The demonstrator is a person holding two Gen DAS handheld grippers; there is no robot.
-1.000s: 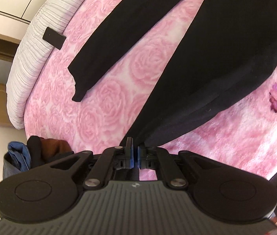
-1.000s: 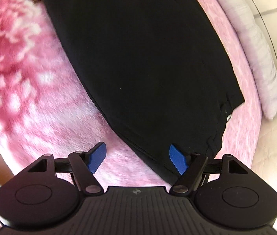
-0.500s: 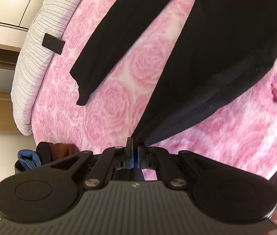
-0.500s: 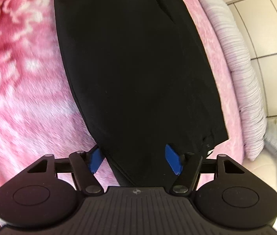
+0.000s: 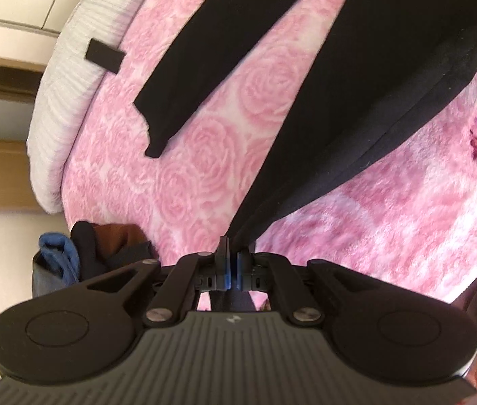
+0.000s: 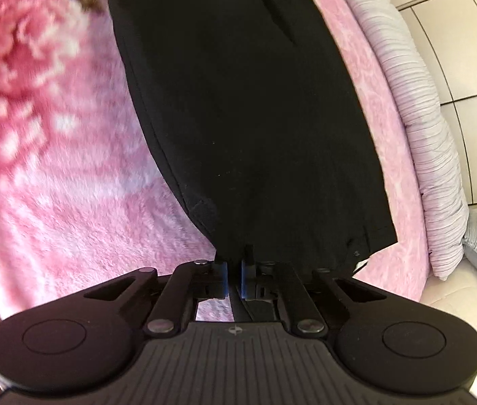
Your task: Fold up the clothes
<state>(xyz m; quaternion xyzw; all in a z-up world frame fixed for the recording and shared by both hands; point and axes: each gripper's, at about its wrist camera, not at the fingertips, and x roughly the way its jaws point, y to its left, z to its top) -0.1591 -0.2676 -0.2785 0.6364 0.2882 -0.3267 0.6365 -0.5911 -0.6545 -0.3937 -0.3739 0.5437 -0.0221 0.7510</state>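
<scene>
Left gripper [image 5: 233,256] is clamped tight on a pinched edge of the black garment [image 5: 356,84]; cloth runs taut up from the blue pads. Right gripper [image 6: 234,263] is likewise closed down on the garment's hem [image 6: 238,233], fabric visibly between the pads.

Garment lies spread on the pink rose blanket [image 5: 211,141] covering the bed. One sleeve [image 5: 204,67] lies flat toward the blanket's left edge, cuff clear of the body panel, bare blanket between them.

Bare blanket on both sides of the body panel. A small black rectangle [image 5: 105,55] sits at the blanket's left edge, against the white ribbed bedding [image 5: 69,77]. Clothes pile [image 5: 96,246] sits off the bed's near-left corner.
</scene>
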